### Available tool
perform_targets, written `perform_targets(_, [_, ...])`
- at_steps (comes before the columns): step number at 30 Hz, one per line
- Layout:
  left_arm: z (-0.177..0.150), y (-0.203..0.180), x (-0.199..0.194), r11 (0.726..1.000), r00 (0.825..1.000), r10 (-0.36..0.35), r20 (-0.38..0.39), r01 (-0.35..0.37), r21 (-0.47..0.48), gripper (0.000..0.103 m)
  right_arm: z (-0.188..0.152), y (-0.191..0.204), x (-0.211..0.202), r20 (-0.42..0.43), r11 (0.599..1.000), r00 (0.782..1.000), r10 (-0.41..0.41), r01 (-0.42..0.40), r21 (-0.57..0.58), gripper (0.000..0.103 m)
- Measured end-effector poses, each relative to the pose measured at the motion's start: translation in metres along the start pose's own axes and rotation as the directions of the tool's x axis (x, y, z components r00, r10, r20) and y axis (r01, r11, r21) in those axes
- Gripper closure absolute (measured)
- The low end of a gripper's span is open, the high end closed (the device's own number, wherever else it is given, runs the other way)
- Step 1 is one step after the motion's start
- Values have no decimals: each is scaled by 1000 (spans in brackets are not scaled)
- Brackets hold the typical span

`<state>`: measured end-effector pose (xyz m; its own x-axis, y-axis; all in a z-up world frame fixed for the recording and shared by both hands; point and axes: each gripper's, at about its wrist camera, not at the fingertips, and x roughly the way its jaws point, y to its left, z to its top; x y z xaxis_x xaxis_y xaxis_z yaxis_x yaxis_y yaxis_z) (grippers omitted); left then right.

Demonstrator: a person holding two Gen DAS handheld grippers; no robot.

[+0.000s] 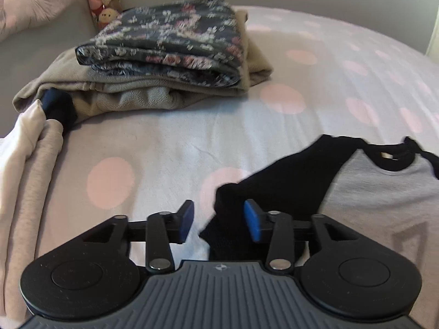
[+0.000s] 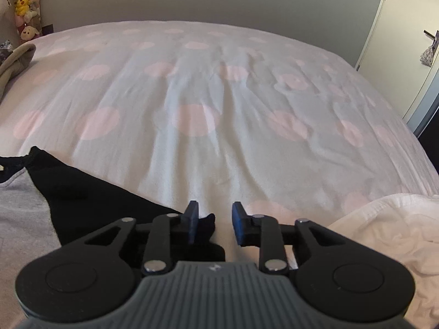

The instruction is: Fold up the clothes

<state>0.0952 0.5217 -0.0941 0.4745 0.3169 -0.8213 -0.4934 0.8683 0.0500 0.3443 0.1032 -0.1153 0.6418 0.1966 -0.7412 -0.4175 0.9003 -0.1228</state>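
right tool (image 2: 214, 223) spread open over black sleeve (image 2: 90, 192) on the dotted bedspread (image 2: 219, 96).

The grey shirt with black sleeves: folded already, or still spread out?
Spread out. The grey shirt lies flat on the bed, black sleeves out to both sides.

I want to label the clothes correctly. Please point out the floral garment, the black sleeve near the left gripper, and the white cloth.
floral garment (image 1: 170, 41): left wrist view, top of folded stack.
black sleeve (image 1: 288, 175): left wrist view, middle of sleeve.
white cloth (image 2: 384, 224): right wrist view, crumpled upper surface.

Pink-dotted bedsheet (image 2: 219, 142), grey-black shirt (image 1: 384, 192)
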Motion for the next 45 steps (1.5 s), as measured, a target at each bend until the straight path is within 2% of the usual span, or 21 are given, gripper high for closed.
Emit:
perform_targets(2, [-10, -6, -20, 999, 999, -32, -10, 32, -26, 61, -5, 7, -20, 14, 1000, 1000, 26, -25, -5, 72])
perform_targets(4, [-25, -12, -38, 995, 996, -74, -55, 70, -74, 60, -13, 17, -42, 12, 998, 998, 68, -68, -6, 72])
perform_targets(6, [-43, -20, -53, 986, 987, -132, -92, 121, -119, 60, -24, 29, -62, -3, 993, 993, 121, -121, -9, 72])
perform_targets(8, [-62, -34, -70, 983, 982, -153, -107, 139, -121, 59, -41, 44, -83, -25, 983, 983, 184, -184, -4, 72])
perform_targets(12, [-98, -64, -98, 981, 975, -170, -141, 154, -116, 55, -82, 74, -118, -85, 955, 951, 296, -295, 20, 63])
perform_targets(14, [-113, -75, -105, 983, 974, -164, -157, 147, -112, 55, -104, 89, -132, -123, 939, 931, 345, -342, 41, 63])
perform_targets(17, [-133, -89, -111, 989, 975, -132, -181, 118, -87, 54, -135, 109, -140, -183, 918, 900, 396, -382, 111, 60])
perform_targets(20, [-150, -95, -114, 990, 970, -133, -202, 119, -79, 54, -161, 124, -142, -232, 897, 870, 435, -398, 192, 57])
perform_targets(22, [-158, -96, -115, 991, 967, -125, -220, 109, -83, 53, -174, 132, -144, -246, 893, 863, 441, -395, 218, 56])
perform_targets(25, [-166, -101, -117, 993, 963, -110, -247, 96, -65, 53, -188, 140, -151, -245, 898, 869, 430, -384, 215, 56])
perform_targets(27, [-168, -106, -121, 993, 963, -115, -242, 104, -55, 53, -189, 144, -153, -240, 905, 877, 417, -377, 198, 53])
perform_targets(31, [-166, -118, -125, 992, 964, -130, -233, 127, -28, 53, -189, 147, -149, -242, 889, 864, 441, -382, 254, 45])
perform_targets(34, [-167, -124, -123, 987, 967, -157, -201, 159, -4, 53, -189, 156, -148, -202, 883, 872, 445, -390, 260, 44])
perform_targets(35, [-169, -123, -123, 985, 969, -172, -178, 175, 3, 53, -189, 159, -149, -186, 880, 873, 450, -398, 261, 46])
perform_targets(37, [-172, -120, -122, 981, 971, -190, -146, 194, 9, 53, -187, 164, -148, -157, 873, 873, 461, -414, 258, 72])
perform_targets(38, [-173, -118, -120, 980, 971, -196, -136, 199, 6, 53, -186, 166, -147, -155, 873, 874, 461, -414, 259, 95])
perform_targets(41, [-172, -111, -117, 974, 968, -225, -110, 225, -10, 52, -179, 166, -148, -146, 870, 875, 461, -413, 270, 95])
perform_targets(45, [-169, -101, -113, 971, 968, -238, -77, 236, -39, 52, -155, 178, -151, -116, 874, 879, 462, -429, 227, 96])
